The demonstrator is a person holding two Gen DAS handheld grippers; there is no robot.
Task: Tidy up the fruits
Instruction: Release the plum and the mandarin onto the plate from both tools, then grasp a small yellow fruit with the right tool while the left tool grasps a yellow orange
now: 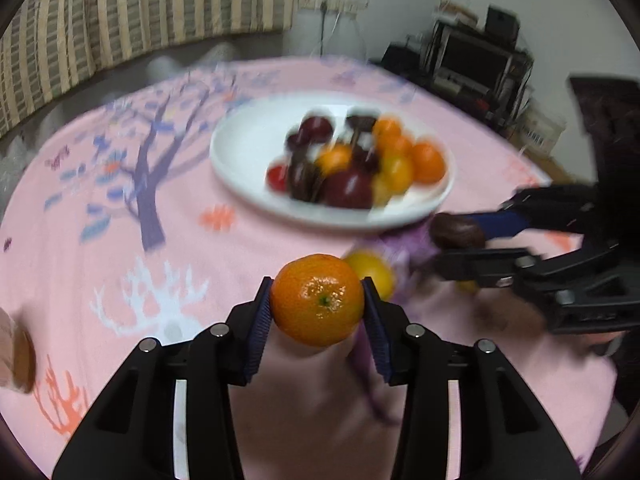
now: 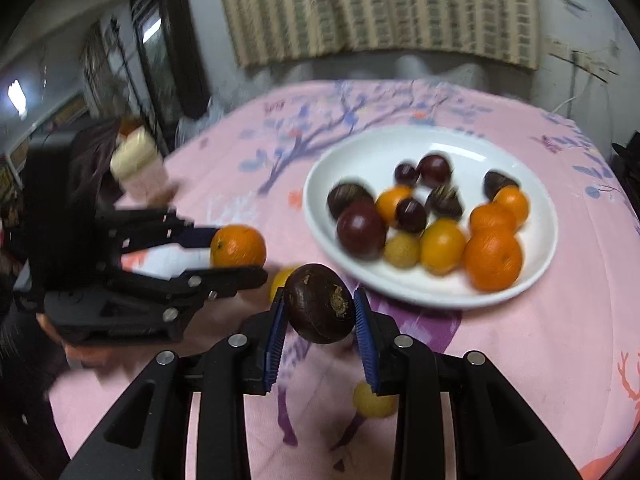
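Left wrist view: the left tool (image 1: 318,300) grips a mandarin (image 1: 318,300) between its blue pads, lifted above the pink surface (image 1: 120,240), with a yellow fruit (image 1: 370,270) just behind it. Right wrist view: the right tool (image 2: 320,308) clamps a dark brown fruit (image 2: 320,303) above the cloth. Beyond both sits a white plate (image 2: 332,168) holding mandarins, dark plums and yellow fruits. Another yellow fruit (image 2: 374,400) lies under the right tool.

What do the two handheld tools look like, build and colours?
Both match: left tool and right tool have matte black angular plastic bodies with cut-out slots, round silver screw heads along the linkages, and two fingers faced with ribbed blue pads. White strips show inside each frame. No cables or markings are legible.
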